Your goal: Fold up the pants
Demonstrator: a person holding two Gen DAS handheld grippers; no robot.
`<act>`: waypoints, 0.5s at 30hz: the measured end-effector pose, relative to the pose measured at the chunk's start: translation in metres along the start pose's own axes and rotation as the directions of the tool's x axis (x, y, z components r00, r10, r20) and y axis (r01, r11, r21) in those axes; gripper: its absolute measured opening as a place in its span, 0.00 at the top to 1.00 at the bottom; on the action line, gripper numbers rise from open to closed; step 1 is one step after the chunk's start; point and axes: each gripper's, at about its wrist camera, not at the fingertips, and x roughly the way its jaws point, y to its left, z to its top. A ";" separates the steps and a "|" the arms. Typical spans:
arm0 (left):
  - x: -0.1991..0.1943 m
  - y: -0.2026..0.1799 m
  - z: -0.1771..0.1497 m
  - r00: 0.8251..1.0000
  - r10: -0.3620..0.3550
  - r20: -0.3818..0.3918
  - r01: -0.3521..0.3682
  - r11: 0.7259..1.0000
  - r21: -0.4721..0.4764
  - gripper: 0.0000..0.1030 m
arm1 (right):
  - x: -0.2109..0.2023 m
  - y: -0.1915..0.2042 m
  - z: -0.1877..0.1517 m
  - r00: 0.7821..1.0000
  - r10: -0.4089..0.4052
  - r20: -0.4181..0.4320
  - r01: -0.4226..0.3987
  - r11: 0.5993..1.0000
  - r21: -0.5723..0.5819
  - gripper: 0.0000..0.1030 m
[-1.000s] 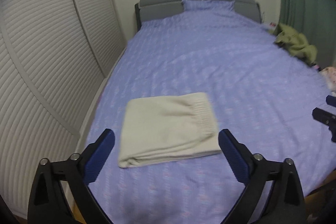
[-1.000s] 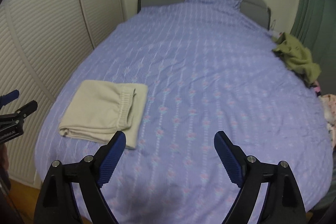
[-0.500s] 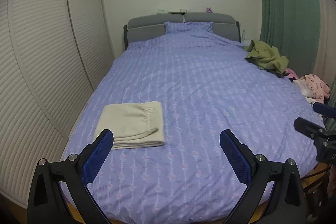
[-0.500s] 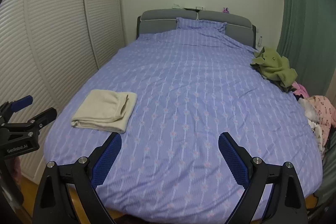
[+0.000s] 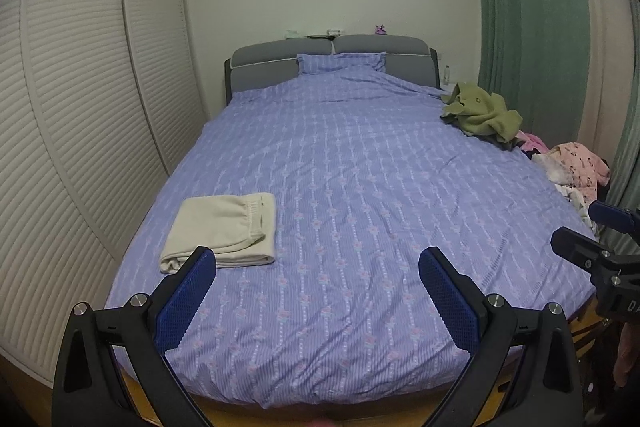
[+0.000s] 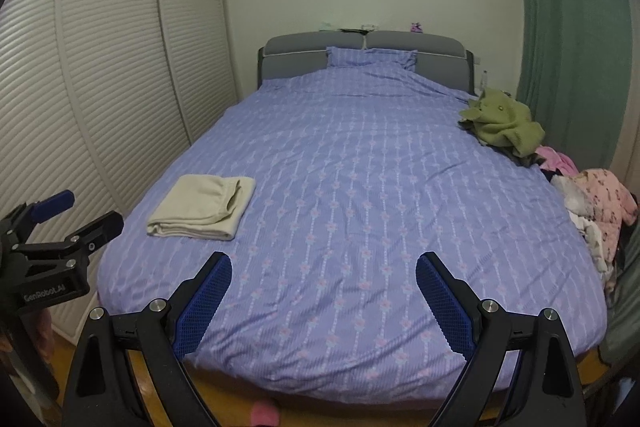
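Folded pants (image 5: 224,229) lie lower left on the bed (image 5: 360,167) — left gripper (image 5: 316,267) and right gripper (image 6: 322,271) both spread apart, empty.

The wide purple patterned bed cover (image 5: 360,187) lies bare across its middle and along its foot edge, open for passage. A folded cream pair of pants (image 5: 224,227) occupies the foot-left corner. A crumpled olive-green garment (image 5: 480,111) sits at the right edge near the headboard, and a heap of pink and white clothes (image 6: 596,203) crowds that edge farther down.
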 end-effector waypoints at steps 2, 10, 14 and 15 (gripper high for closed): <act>-0.005 -0.004 0.000 1.000 -0.004 0.007 0.004 1.000 0.002 0.00 | -0.006 -0.006 -0.002 1.000 0.001 0.004 -0.001 1.000 0.010 0.08; -0.020 -0.015 0.003 1.000 -0.015 0.024 0.015 1.000 0.004 0.00 | -0.020 -0.015 -0.005 1.000 -0.014 0.021 0.013 1.000 0.023 0.08; -0.024 -0.021 0.002 0.999 -0.020 0.025 0.020 1.000 0.006 0.00 | -0.024 -0.020 -0.008 1.000 -0.009 0.023 0.009 0.999 0.034 0.08; -0.025 -0.022 0.002 0.999 -0.022 0.025 0.021 1.000 0.006 0.00 | -0.024 -0.021 -0.008 1.000 -0.011 0.023 0.010 0.999 0.036 0.08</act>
